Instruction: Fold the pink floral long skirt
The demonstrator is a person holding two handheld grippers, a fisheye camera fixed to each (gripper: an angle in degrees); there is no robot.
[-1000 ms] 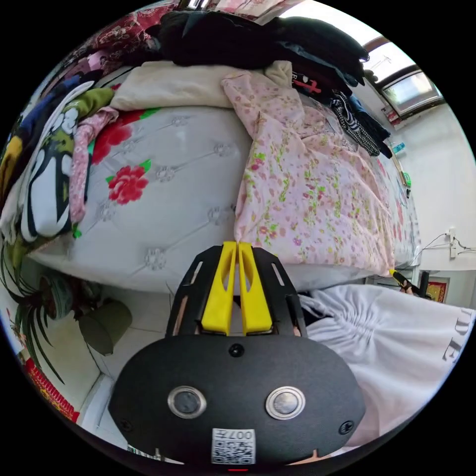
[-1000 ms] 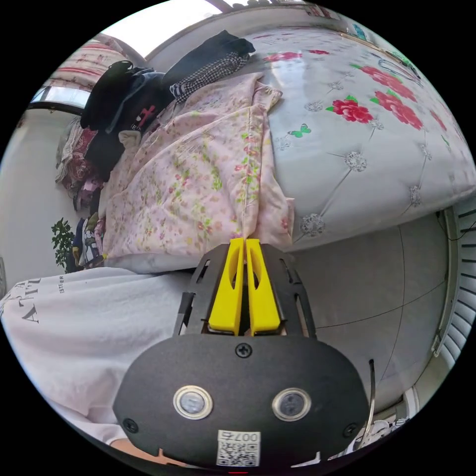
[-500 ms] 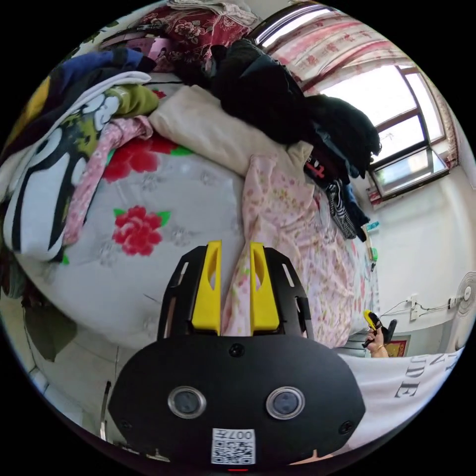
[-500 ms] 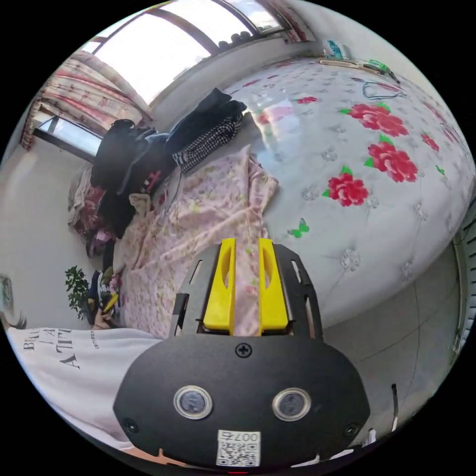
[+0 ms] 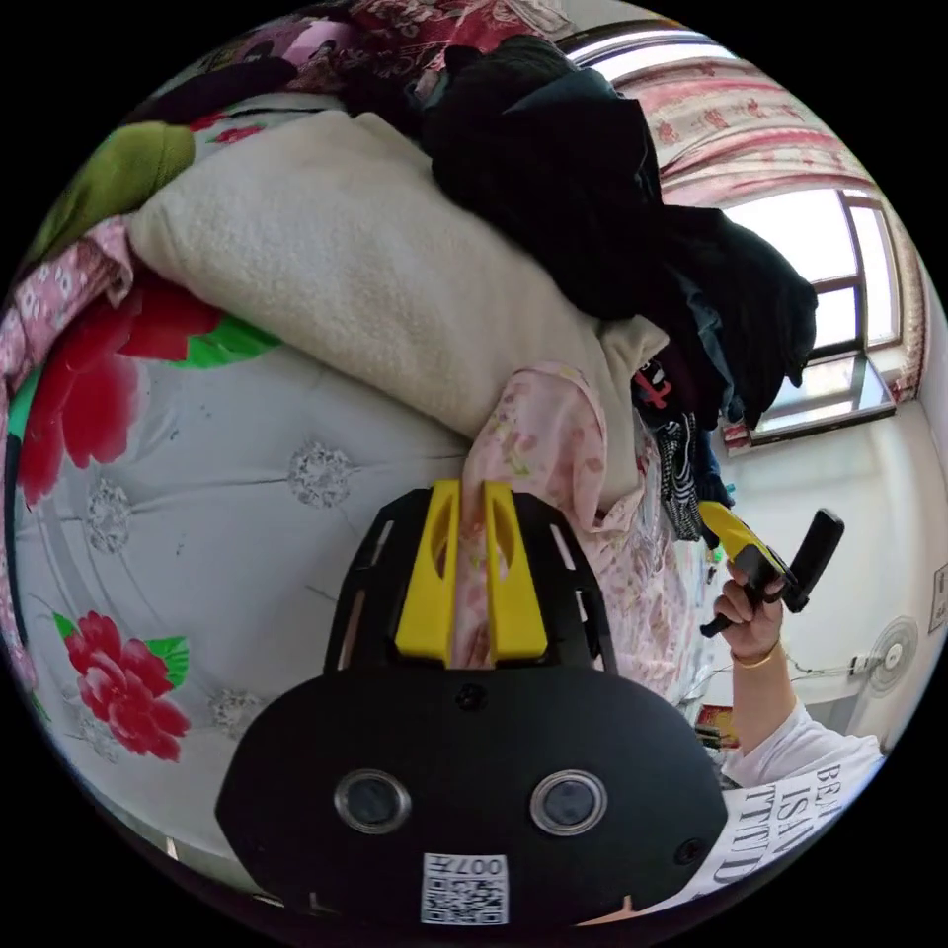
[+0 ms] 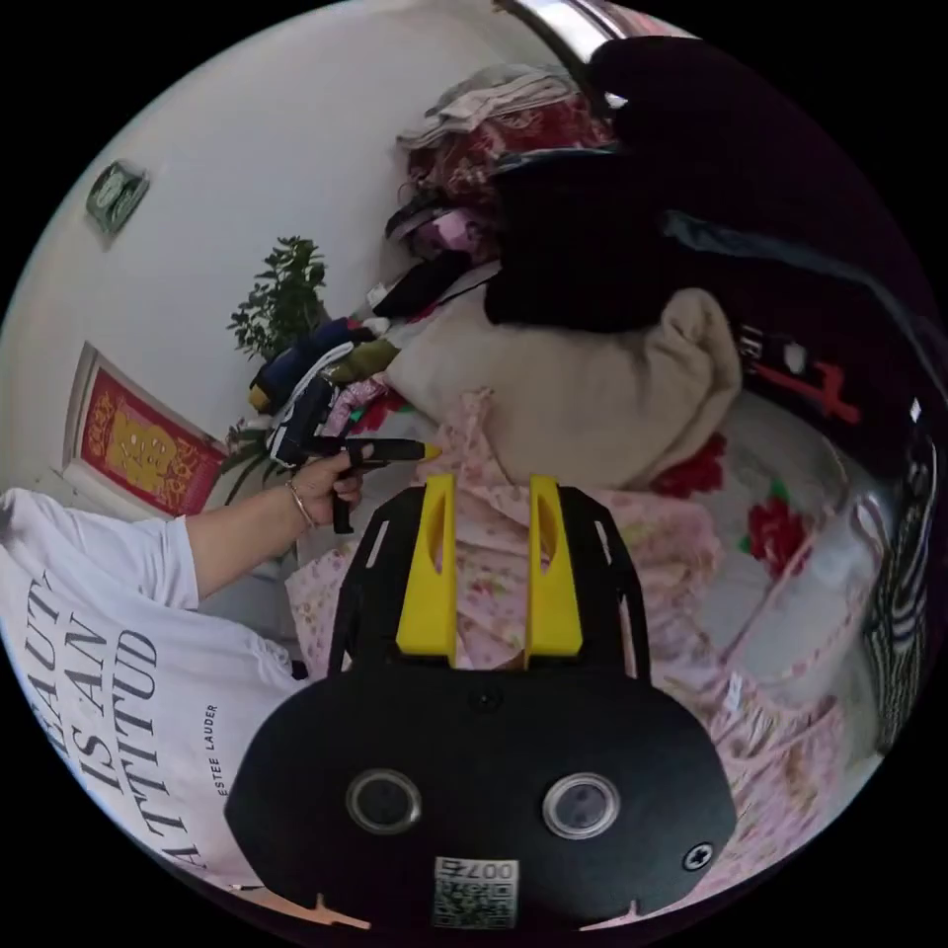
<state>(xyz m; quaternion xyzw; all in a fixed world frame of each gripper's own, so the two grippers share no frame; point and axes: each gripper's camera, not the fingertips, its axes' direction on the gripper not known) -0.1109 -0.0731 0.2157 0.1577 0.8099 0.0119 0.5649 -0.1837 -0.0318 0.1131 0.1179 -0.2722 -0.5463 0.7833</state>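
Between the yellow jaws of my left gripper (image 5: 471, 491) runs a fold of the pink floral skirt (image 5: 538, 449); the jaws stand close together with the cloth pinched between them, so I am grasping it. Just past the jaw tips the skirt bunches up against a cream blanket (image 5: 326, 267), and a heap of dark clothes (image 5: 592, 188) lies on top, farther off. To the left of the gripper spreads the bed (image 5: 247, 494) with its red flowers.

My right gripper (image 6: 489, 489) hangs released, jaws well apart, over the skirt (image 6: 494, 573), which lies beneath and beyond it across the bed (image 6: 790, 464). Ahead sits the cream blanket (image 6: 602, 395). Off to its left, my left gripper (image 6: 430, 451) shows in my hand (image 6: 326, 481).
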